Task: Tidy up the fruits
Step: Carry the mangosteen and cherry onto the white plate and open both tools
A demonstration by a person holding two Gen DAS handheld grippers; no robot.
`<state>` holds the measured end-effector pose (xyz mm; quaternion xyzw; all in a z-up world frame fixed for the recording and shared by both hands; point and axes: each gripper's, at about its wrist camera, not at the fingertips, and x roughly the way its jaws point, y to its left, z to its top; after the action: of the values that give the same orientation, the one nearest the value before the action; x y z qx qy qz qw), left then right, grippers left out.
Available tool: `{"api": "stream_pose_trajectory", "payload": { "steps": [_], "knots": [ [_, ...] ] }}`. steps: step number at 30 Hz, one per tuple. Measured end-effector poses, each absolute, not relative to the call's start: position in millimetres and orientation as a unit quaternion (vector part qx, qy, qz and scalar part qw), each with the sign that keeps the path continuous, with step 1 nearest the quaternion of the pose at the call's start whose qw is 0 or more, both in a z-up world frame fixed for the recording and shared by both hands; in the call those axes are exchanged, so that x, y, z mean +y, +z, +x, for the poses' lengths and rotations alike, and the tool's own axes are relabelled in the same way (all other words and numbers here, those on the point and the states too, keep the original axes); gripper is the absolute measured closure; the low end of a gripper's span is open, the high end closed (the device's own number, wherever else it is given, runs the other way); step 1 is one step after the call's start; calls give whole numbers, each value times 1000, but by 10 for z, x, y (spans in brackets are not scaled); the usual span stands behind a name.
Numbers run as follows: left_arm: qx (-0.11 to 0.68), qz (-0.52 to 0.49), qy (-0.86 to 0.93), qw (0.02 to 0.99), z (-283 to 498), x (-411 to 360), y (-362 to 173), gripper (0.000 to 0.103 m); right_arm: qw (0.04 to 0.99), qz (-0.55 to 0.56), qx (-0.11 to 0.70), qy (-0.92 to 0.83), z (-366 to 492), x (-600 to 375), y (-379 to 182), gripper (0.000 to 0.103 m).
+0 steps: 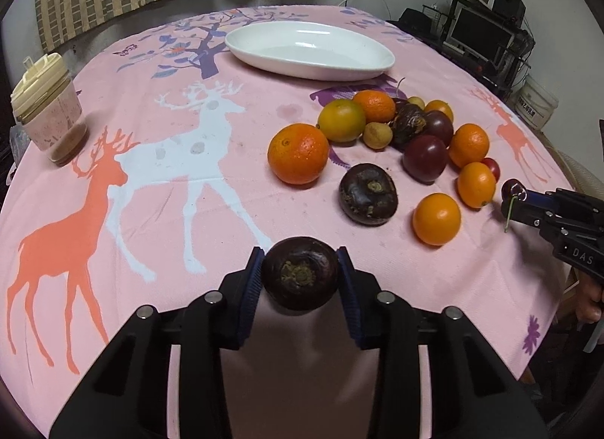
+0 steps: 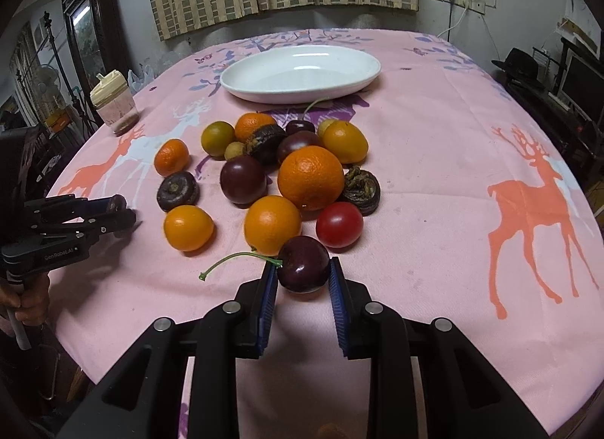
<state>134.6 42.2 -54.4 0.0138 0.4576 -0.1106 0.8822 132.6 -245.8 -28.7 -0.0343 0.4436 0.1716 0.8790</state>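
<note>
My left gripper (image 1: 300,274) squeezes a round, dark brown water chestnut (image 1: 300,273) just above the pink deer tablecloth (image 1: 170,174), my right gripper (image 2: 304,271) pinches a shiny dark red cherry (image 2: 304,269) with a green stem beside the fruit pile, and the white oval plate (image 2: 241,86) sits behind.

Table (image 2: 434,182) had a pink cloth w/ deer and tree print. On it: white oval dish (image 2: 300,73) at far side, empty; lidded cup (image 2: 113,105) near far left edge, well apart from the rest. Fruit pile (image 2: 287,171) sat just in front of the dish: oranges, small tangerines, dark plums, brown water chestnuts, a red tomato (image 2: 339,224), some touching. One chestnut (image 1: 367,193) lay by the pile's near-left edge.
</note>
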Motion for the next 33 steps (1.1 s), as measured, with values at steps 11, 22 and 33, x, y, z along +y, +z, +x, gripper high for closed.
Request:
{"api": "stream_pose_trajectory", "payload": {
  "steps": [11, 22, 33],
  "knots": [
    [395, -17, -142, 907, 1867, 189, 188, 65, 910, -21, 369, 188, 1818, -2335, 298, 76],
    [470, -8, -87, 878, 3815, 19, -127, 65, 867, -29, 468, 169, 3861, -1855, -115, 75],
    [459, 12, -48, 887, 3751, 68, -98, 20, 868, -41, 467, 163, 3733, -1851, -43, 36]
  ]
}}
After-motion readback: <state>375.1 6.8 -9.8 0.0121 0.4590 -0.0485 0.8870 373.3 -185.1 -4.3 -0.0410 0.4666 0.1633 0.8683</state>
